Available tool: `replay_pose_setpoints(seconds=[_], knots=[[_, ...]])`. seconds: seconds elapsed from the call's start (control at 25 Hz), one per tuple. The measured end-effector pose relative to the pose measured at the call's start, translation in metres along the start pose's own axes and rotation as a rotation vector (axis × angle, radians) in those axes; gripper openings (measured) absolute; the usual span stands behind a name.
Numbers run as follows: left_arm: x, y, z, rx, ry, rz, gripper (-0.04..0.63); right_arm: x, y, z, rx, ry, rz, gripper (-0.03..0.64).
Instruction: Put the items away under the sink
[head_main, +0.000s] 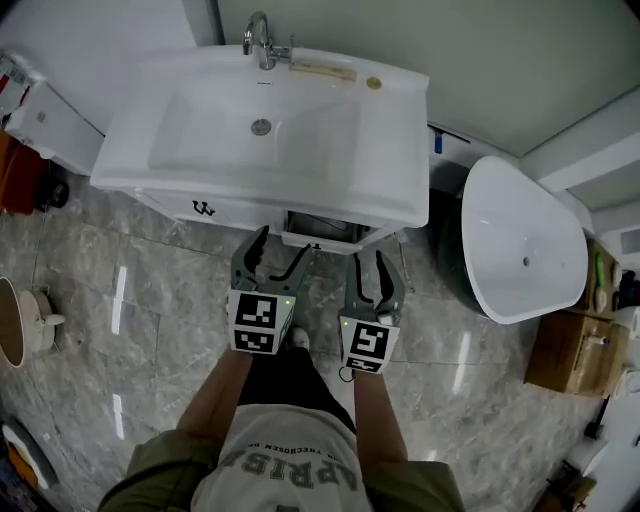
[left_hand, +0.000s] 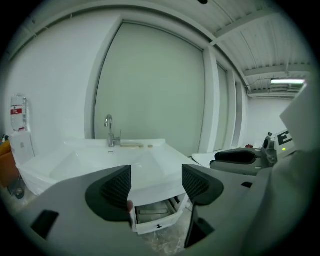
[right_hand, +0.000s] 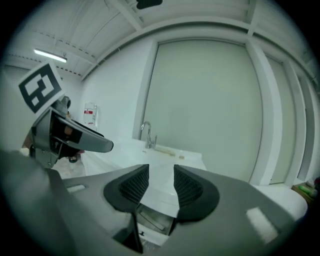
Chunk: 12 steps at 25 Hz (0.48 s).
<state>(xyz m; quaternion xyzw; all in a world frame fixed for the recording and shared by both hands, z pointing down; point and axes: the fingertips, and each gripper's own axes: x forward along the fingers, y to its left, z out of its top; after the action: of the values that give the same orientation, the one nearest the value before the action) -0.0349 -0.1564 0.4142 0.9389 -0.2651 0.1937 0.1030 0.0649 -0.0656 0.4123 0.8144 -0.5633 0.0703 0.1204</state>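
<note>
Head view: a drawer (head_main: 322, 228) stands open under the front edge of the white sink (head_main: 400, 150). The left tool (head_main: 283, 242) and the right tool (head_main: 367, 265) hover just in front of it. On the sink's back rim, beside the faucet (head_main: 262, 40), lie a beige bar (head_main: 322, 70) and a small round piece (head_main: 374, 83) — well apart from both tools.

Left gripper view: the jaws are wide and empty, with the drawer showing low between them, beneath the sink.

Right gripper view: the jaws are narrower but apart and hold nothing — the drawer sits below the gap.
</note>
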Motion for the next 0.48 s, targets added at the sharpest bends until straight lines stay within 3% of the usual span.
replay_pose_setpoints(seconds=[0.2, 0.48], knots=[[-0.034, -0.004, 0.047, 0.047, -0.112, 0.026, 0.276, -0.034, -0.005, 0.059, -0.019, -0.107, 0.002, 0.144], [-0.060, -0.001, 0.079, 0.052, -0.225, 0.041, 0.156, -0.056, -0.018, 0.090, -0.016, -0.163, -0.056, 0.144]])
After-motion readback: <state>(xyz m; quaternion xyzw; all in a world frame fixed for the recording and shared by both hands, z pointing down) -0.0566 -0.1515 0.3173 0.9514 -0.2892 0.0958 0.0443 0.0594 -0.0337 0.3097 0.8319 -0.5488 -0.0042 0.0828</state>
